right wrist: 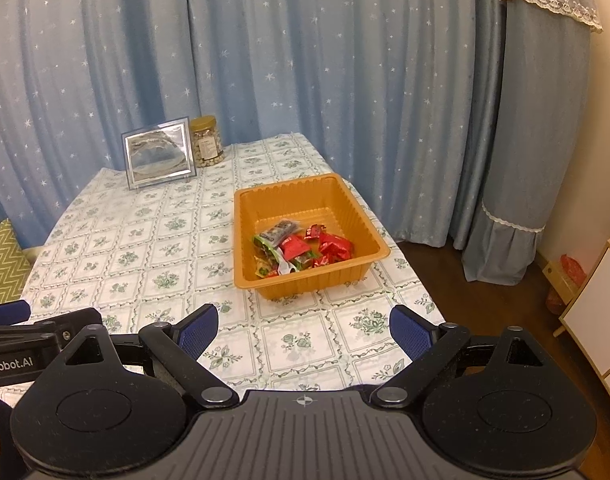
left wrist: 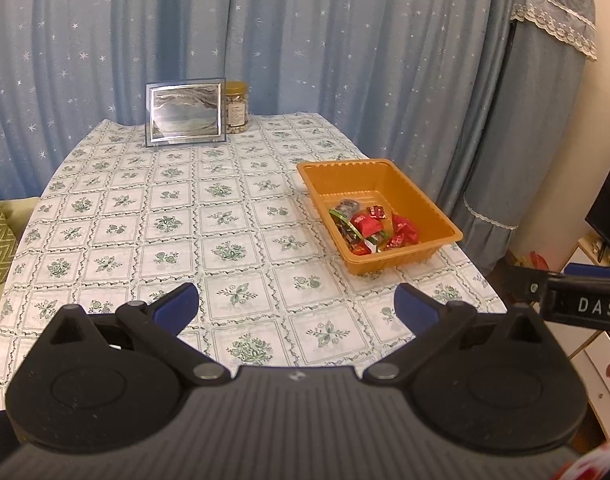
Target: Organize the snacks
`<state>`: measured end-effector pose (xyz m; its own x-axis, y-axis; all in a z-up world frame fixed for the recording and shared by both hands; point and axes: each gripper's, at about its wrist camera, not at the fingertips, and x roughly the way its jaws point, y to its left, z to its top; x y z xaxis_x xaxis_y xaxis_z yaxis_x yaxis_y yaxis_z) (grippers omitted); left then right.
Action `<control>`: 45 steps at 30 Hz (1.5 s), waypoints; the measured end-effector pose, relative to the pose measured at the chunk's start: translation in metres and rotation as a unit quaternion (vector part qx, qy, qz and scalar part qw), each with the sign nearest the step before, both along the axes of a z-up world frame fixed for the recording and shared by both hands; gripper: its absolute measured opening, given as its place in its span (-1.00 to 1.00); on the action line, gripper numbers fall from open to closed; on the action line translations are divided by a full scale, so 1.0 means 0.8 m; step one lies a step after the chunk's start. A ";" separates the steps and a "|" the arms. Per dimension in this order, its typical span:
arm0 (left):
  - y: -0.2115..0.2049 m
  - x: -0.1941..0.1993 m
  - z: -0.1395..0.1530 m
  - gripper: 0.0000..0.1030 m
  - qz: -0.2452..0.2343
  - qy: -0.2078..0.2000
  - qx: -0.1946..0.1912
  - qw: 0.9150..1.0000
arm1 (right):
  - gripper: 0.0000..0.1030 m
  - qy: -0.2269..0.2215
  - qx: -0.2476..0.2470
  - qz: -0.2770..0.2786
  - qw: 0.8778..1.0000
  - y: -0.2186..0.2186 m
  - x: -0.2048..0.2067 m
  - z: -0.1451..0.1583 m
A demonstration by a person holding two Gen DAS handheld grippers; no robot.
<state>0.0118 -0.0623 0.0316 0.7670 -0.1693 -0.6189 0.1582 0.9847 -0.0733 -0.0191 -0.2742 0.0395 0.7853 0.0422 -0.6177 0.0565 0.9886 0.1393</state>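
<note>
An orange plastic tray sits on the right side of the table. Several wrapped snacks, mostly red with some green and grey, lie piled in its near part. My left gripper hovers open over the near table edge, left of the tray, nothing between its blue fingers. My right gripper is open too, empty, just short of the tray's near wall. Part of the right gripper's body shows at the right edge of the left wrist view.
The table wears a white cloth with green flower squares. At the far end stand a framed picture and a jar with a gold lid. Blue curtains hang behind. A white cabinet stands right.
</note>
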 end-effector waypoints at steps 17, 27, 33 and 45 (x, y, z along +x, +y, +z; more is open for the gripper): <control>0.002 0.000 0.000 1.00 0.010 -0.006 0.002 1.000 | 0.79 -0.004 -0.009 0.006 1.000 0.004 -0.001 0.000; 0.002 0.000 0.002 1.00 0.009 -0.009 0.004 1.000 | 0.79 -0.004 -0.011 0.005 1.000 0.001 -0.001 0.000; 0.001 0.000 0.002 1.00 0.009 -0.009 0.004 1.000 | 0.79 -0.004 -0.011 0.006 1.000 0.001 -0.001 0.000; 0.002 -0.001 0.002 1.00 0.009 -0.009 0.004 1.000 | 0.79 -0.005 -0.011 0.006 1.000 0.001 -0.001 0.000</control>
<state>0.0113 -0.0609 0.0331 0.7814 -0.1494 -0.6059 0.1412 0.9881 -0.0616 -0.0196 -0.2737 0.0395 0.7907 0.0374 -0.6111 0.0440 0.9921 0.1176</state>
